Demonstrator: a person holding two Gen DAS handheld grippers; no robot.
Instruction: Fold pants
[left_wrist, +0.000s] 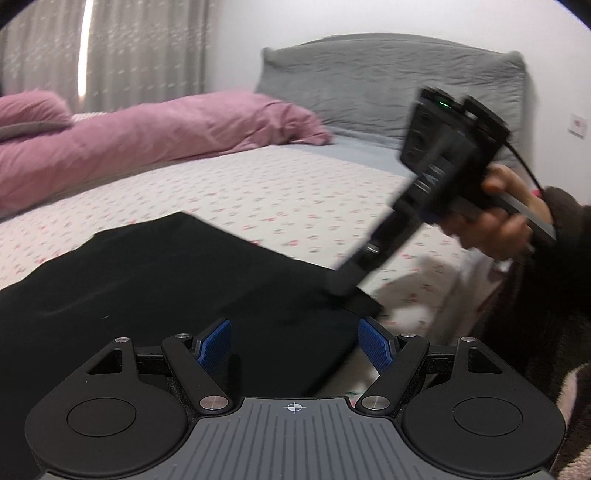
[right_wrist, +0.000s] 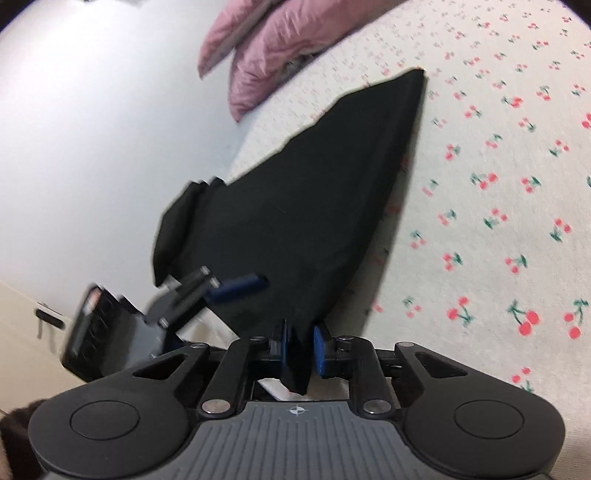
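Black pants (left_wrist: 166, 280) lie folded flat on the cherry-print bed sheet (left_wrist: 258, 192). My left gripper (left_wrist: 295, 343) is open, its blue pads (left_wrist: 216, 343) apart just above the near part of the cloth, holding nothing. My right gripper (right_wrist: 301, 347) is shut on a corner of the pants (right_wrist: 306, 206), with black cloth pinched between its blue pads (right_wrist: 319, 349). In the left wrist view the right gripper (left_wrist: 345, 286) comes in from the right, held by a hand, its tip at the pants' right corner. The left gripper also shows in the right wrist view (right_wrist: 236, 288).
A pink pillow (left_wrist: 147, 136) and a grey pillow (left_wrist: 388, 81) lie at the head of the bed. Curtains (left_wrist: 122, 51) hang at the back left. The bed's edge (left_wrist: 461, 295) drops away at the right, beside my dark sleeve (left_wrist: 554, 266).
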